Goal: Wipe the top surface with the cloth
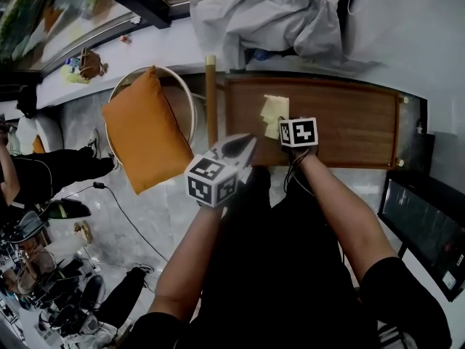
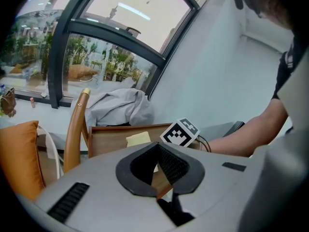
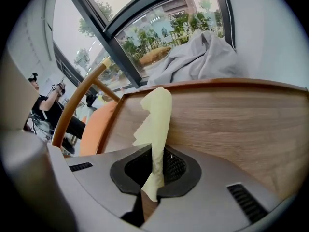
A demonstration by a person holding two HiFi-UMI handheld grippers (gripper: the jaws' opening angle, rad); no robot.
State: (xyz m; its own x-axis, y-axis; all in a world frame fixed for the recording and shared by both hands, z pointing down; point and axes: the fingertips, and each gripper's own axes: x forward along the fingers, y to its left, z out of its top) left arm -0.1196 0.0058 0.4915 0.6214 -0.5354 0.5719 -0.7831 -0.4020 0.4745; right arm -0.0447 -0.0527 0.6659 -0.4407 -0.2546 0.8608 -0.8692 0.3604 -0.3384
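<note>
A pale yellow cloth (image 1: 274, 114) lies on the brown wooden table top (image 1: 349, 122) near its left end. My right gripper (image 1: 288, 127) is at the table's near edge and is shut on the cloth (image 3: 157, 120), which rises from between its jaws (image 3: 155, 154) over the wood (image 3: 241, 124). My left gripper (image 1: 250, 139) hovers just left of it at the table's near left corner, shut with nothing between its jaws (image 2: 157, 147). In the left gripper view the cloth (image 2: 138, 138) and the right gripper's marker cube (image 2: 181, 132) sit ahead.
An orange cushion (image 1: 145, 129) rests on a round chair left of the table, with a wooden post (image 1: 211, 100) between them. A grey garment (image 1: 269, 17) is heaped on the sill behind. A dark cabinet (image 1: 429, 224) stands right; cables and gear (image 1: 65, 297) lie on the floor left.
</note>
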